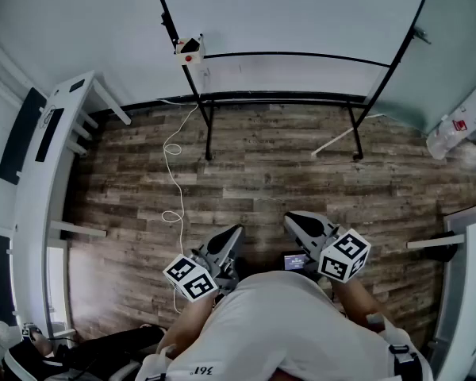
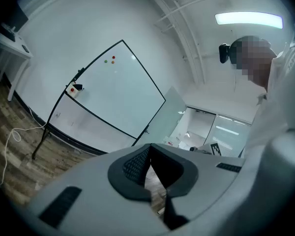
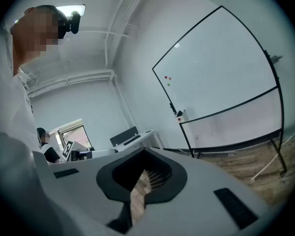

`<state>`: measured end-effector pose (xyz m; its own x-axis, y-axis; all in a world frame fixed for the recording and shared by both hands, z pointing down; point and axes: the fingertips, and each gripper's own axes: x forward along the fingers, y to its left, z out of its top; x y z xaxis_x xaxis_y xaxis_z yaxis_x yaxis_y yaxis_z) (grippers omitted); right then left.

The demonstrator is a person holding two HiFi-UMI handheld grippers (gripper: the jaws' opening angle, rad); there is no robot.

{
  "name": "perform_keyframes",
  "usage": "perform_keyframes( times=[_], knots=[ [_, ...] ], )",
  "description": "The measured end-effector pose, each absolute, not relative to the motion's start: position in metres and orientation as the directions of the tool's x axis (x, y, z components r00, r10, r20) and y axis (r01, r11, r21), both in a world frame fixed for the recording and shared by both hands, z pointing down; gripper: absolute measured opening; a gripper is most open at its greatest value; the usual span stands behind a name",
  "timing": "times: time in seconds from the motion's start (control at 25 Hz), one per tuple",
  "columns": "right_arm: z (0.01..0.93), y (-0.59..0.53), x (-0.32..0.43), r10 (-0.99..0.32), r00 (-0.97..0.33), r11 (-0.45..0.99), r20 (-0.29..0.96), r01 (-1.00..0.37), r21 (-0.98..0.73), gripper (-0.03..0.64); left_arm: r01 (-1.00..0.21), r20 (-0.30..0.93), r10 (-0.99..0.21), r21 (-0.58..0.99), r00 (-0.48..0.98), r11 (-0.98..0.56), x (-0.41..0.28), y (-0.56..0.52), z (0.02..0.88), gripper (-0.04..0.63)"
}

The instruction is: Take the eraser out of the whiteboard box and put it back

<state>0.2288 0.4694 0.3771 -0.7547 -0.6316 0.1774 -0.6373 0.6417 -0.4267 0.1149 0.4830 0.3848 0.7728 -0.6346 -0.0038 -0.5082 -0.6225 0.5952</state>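
A whiteboard point(image 1: 293, 14) on a black stand faces me across the wooden floor. A small white box point(image 1: 190, 50) with something red in it hangs on the stand's left post; it also shows in the left gripper view point(image 2: 74, 89) and the right gripper view point(image 3: 181, 116). I cannot make out the eraser itself. My left gripper point(image 1: 236, 232) and right gripper point(image 1: 289, 217) are held close to my body, well short of the board. In both gripper views the jaws meet at the tips, left gripper point(image 2: 150, 146) and right gripper point(image 3: 143, 151), with nothing between them.
A white desk point(image 1: 40, 181) with a keyboard runs along the left wall. On the floor lie a white cable point(image 1: 173, 189) and, near the stand's right foot, a white rod point(image 1: 345, 137). A white bag point(image 1: 460, 121) sits at the far right, another desk edge point(image 1: 468, 292) at the near right.
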Motion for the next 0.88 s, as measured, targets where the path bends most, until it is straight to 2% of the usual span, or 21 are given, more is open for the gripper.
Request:
perform_keyframes(
  times=[0.44, 0.64, 0.68, 0.76, 0.88],
  knots=[
    [0.382, 0.463, 0.235, -0.643, -0.741, 0.638, 0.193, -0.658, -0.399, 0.021, -0.505, -0.012, -0.638, 0.600, 0.770, -0.621, 0.119, 0.476, 0.385, 0.006],
    [0.386, 0.455, 0.244, -0.648, -0.741, 0.616, 0.178, -0.646, -0.451, 0.028, -0.515, -0.013, -0.650, 0.599, 0.759, -0.613, 0.123, 0.470, 0.385, 0.008],
    [0.387, 0.454, 0.245, -0.648, -0.741, 0.614, 0.177, -0.646, -0.454, 0.040, -0.516, -0.011, -0.651, 0.599, 0.759, -0.612, 0.123, 0.470, 0.386, 0.008],
    [0.389, 0.451, 0.245, -0.650, -0.739, 0.612, 0.176, -0.646, -0.455, 0.120, -0.521, -0.005, -0.651, 0.596, 0.759, -0.612, 0.124, 0.468, 0.387, 0.008],
    [0.391, 0.448, 0.247, -0.648, -0.738, 0.609, 0.185, -0.649, -0.456, 0.130, -0.550, 0.013, -0.659, 0.563, 0.752, -0.617, 0.127, 0.465, 0.387, 0.008]
  ],
)
